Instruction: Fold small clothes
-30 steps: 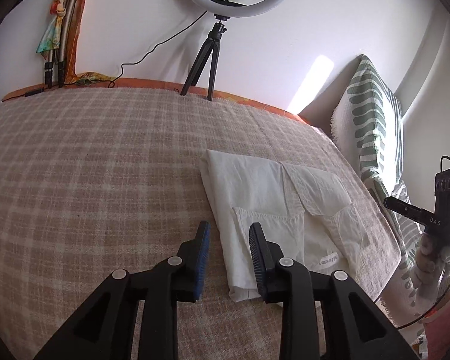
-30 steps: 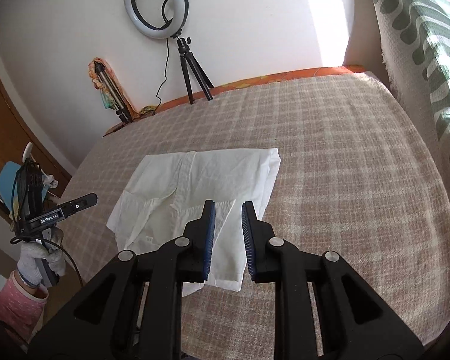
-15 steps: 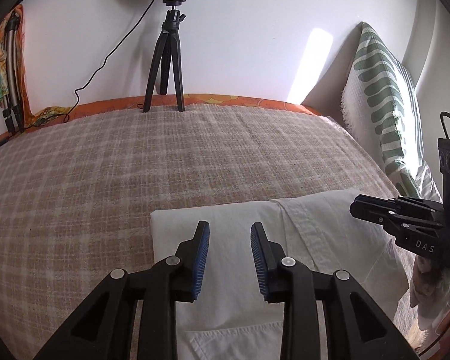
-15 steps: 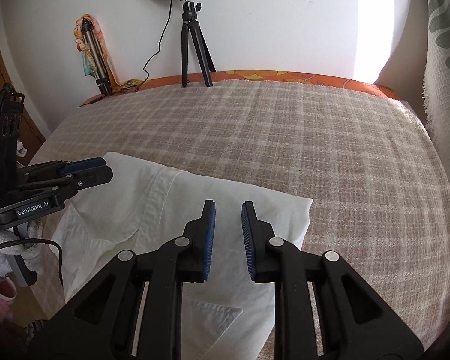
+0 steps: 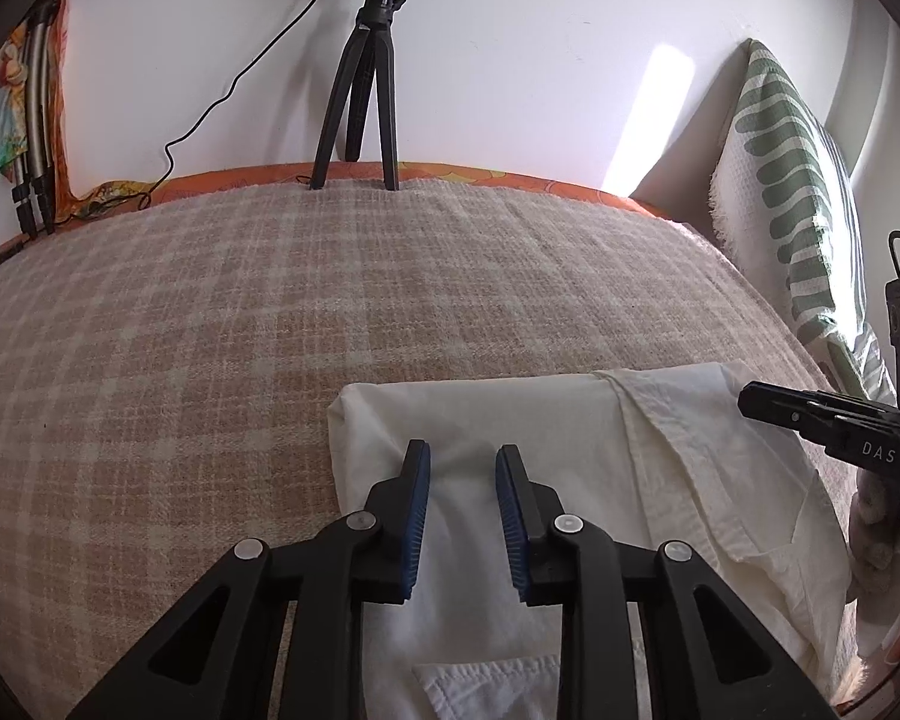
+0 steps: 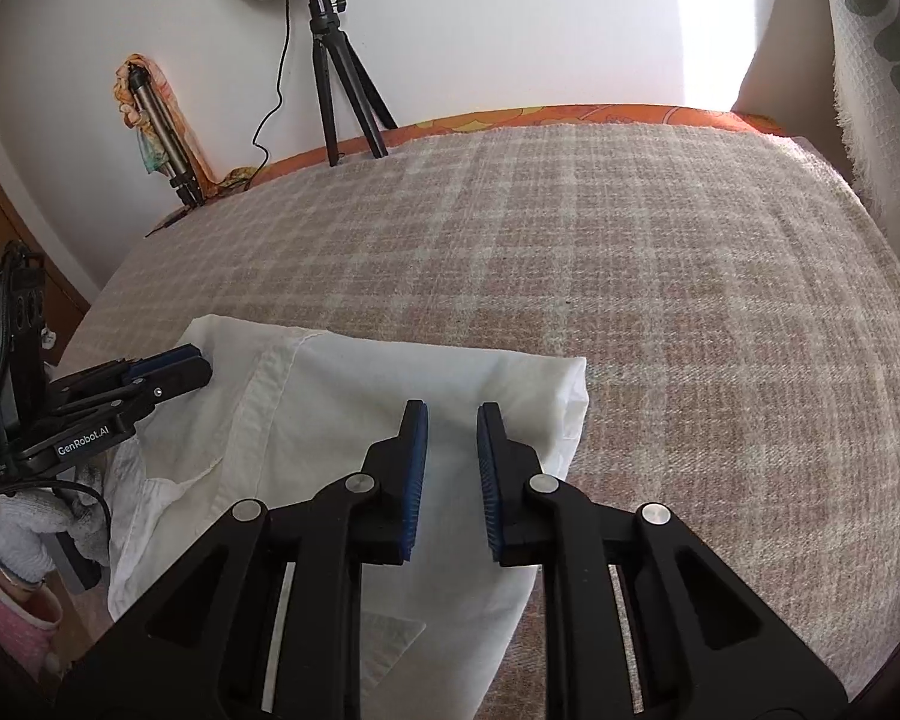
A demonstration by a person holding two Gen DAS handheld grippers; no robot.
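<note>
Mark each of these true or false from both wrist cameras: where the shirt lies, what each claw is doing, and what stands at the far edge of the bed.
1. The white shirt lies on the checked blanket. True.
2. The left claw has lifted the shirt off the bed. False: its jaws stand apart just over the cloth, gripping nothing, though they have just been closing.
3. A black tripod stands at the far edge, against the wall. True.
4. The right claw is over bare blanket. False: it is over the shirt, near its right-hand corner, jaws just closing.
5. The shirt is blue. False: white.
</note>
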